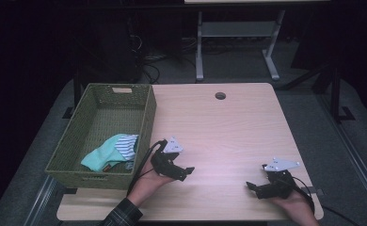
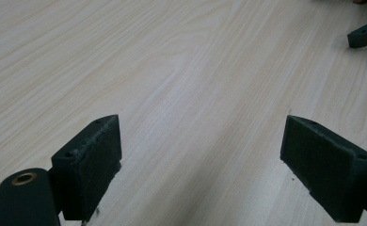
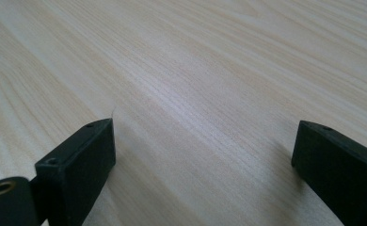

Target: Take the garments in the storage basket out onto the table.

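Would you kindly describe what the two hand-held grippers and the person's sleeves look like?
Both are black: the left hand-held gripper and right hand-held gripper each carry a grey three-cornered plate on top and trail a dark cable. Their blocky jaws have rough, foam-like pads. The left forearm wears a dark plaid sleeve.

Light wood-grain table (image 1: 228,127) fills centre of high view, rounded corners, pale laminate. Round cable hole (image 1: 220,95) near far edge, upper middle of frame. Green woven basket (image 1: 144,123) stands on table's left side, overhanging left edge slightly; cut-out handle in far wall. Small dark strip (image 1: 312,190) on tabletop at lower right corner, too small to identify. Rest of surface bare wood grain in both gripper views (image 2: 181,70).
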### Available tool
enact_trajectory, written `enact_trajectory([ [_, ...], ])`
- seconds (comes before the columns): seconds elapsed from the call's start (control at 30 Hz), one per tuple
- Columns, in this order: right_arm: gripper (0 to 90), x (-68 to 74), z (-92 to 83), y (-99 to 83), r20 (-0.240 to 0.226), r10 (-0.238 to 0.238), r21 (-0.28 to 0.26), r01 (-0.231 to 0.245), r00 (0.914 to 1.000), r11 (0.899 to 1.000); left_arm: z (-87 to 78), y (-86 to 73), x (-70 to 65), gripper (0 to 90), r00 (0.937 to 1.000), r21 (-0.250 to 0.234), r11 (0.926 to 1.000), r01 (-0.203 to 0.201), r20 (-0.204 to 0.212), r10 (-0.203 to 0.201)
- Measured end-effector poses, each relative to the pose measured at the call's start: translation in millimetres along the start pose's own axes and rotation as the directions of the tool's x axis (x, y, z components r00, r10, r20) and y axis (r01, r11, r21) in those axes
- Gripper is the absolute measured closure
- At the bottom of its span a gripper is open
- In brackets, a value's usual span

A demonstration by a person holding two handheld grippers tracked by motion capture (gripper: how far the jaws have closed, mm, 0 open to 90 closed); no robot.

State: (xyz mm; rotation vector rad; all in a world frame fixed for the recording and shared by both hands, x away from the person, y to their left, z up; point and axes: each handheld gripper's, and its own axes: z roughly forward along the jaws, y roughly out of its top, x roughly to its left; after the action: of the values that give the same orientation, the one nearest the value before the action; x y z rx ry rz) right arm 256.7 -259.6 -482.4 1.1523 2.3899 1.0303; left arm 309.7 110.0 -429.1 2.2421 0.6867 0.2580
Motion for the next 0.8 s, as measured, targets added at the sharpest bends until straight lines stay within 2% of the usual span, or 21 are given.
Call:
enact_trajectory([
  [0.47, 6.2, 0.0, 0.0, 0.0, 0.0, 0.0, 0.0, 0.0, 1.0, 1.0, -1.7, 5.9, 2.8, 12.7, 1.0, 0.02, 0.9998, -0.002, -0.002, 0.002],
  [0.6, 6.2, 0.0, 0.0, 0.0, 0.0, 0.0, 0.0, 0.0, 1.0, 1.0, -3.9, 7.7, 4.9, 12.8, 0.9999, 0.008, 0.9999, 0.01, 0.007, -0.01],
  [0.7, 6.2, 0.0, 0.0, 0.0, 0.0, 0.0, 0.0, 0.0, 1.0, 1.0, -5.6, 8.7, 6.1, 13.0, 0.999, 0.004, 0.9994, 0.034, 0.03, -0.034],
  [0.8, 6.2, -0.3, 0.1, 0.0, 0.001, -0.004, -0.002, 0.004, 1.0, 1.0, -7.9, 10.7, 5.8, 13.0, 0.9993, -0.002, 0.9997, 0.024, 0.029, -0.023],
])
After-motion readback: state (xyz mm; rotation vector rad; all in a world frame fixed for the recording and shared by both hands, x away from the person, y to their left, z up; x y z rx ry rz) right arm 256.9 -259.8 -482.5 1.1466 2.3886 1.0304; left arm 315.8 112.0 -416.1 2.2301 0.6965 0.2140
